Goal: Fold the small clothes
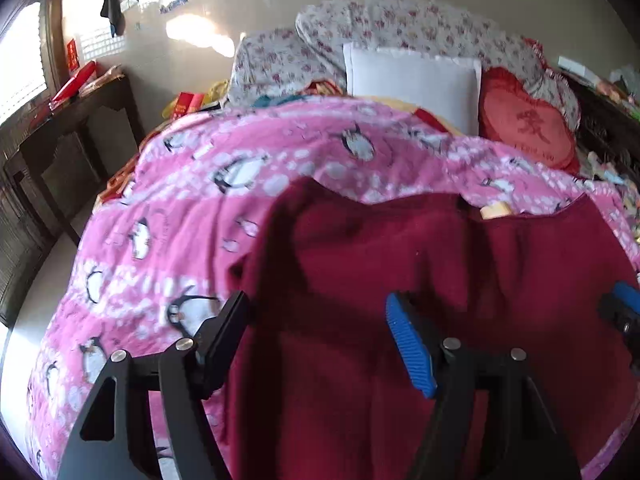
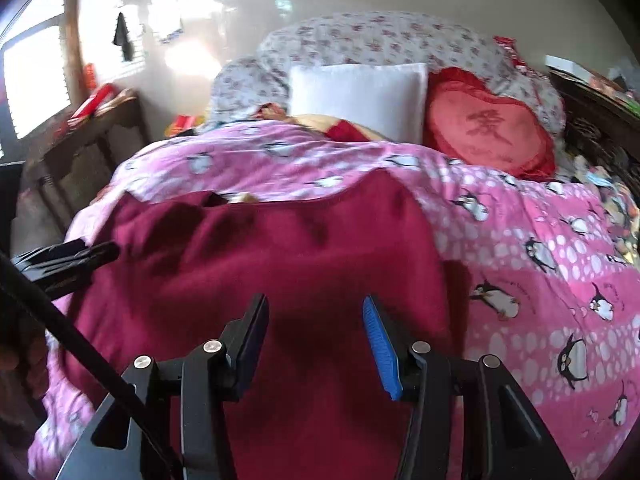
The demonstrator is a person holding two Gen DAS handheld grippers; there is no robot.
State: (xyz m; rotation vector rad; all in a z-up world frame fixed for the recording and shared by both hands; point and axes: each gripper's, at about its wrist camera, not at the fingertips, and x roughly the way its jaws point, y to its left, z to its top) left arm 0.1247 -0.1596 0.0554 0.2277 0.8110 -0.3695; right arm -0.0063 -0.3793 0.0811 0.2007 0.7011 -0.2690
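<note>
A dark red garment [image 1: 400, 280] lies spread on the pink penguin blanket [image 1: 160, 220] on the bed. It also shows in the right wrist view [image 2: 280, 248]. My left gripper [image 1: 318, 316] is open above the garment's left part, its left finger over the garment's left edge. My right gripper [image 2: 316, 320] is open above the garment's right part, and holds nothing. The right gripper's tip shows at the right edge of the left wrist view [image 1: 624, 308]. The left gripper shows at the left of the right wrist view [image 2: 68, 260].
A white pillow [image 1: 412, 80], a red heart cushion [image 1: 528, 124] and a floral quilt [image 1: 400, 28] lie at the head of the bed. A dark wooden table [image 1: 60, 128] stands to the left by the window. Dark furniture [image 2: 600, 128] stands at the right.
</note>
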